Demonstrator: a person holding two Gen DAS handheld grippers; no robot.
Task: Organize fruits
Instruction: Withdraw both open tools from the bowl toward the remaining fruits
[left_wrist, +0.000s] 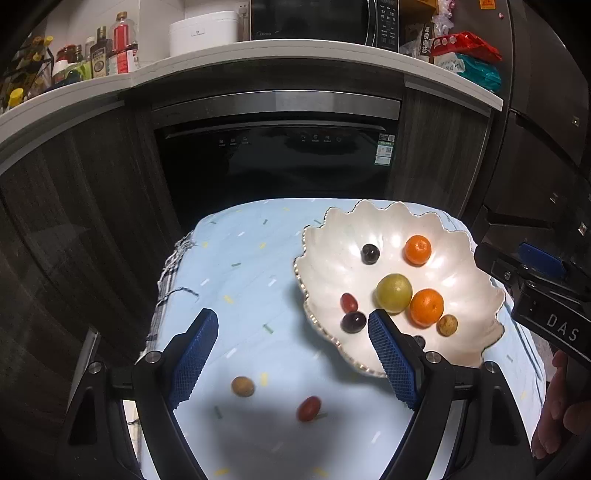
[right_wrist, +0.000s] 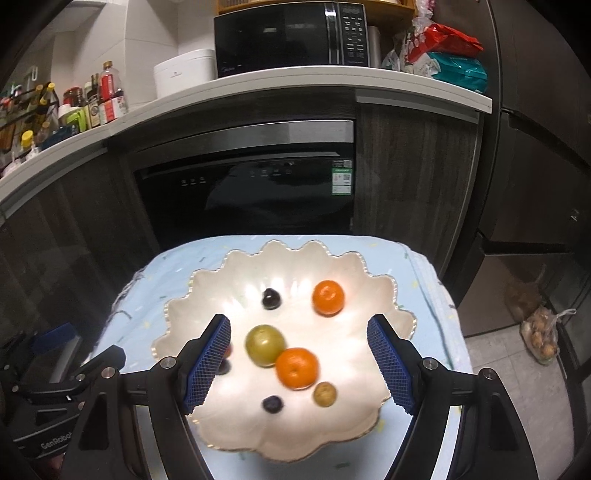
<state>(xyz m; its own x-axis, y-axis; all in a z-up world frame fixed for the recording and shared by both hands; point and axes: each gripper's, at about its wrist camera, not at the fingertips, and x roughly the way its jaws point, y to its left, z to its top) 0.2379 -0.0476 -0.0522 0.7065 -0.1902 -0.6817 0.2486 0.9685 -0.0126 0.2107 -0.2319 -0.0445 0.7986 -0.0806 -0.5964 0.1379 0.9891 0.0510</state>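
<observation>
On the worktop, which is draped in a pale blue cloth flecked with small coloured dashes, a pearly white dish with a scalloped, gold-trimmed rim is set toward the right side. Within the dish, a yellow-green round fruit is seen touching a glossy orange mandarin, while a second mandarin lies well apart near the far side. A dark purple grape is found near the far mandarin, and another dark grape rests beside a small red oblong fruit at the near left edge. A speckled tan fruit sits just beside the nearer mandarin. Two pieces are left outside the dish on the cloth: a tan round fruit and a red oval fruit, near each other. The left gripper is held above these two, its blue textured fingers spread wide with nothing between them. The right gripper is held over the dish, its fingers likewise spread apart and gripping nothing, with the green fruit and nearer mandarin framed between them.
</observation>
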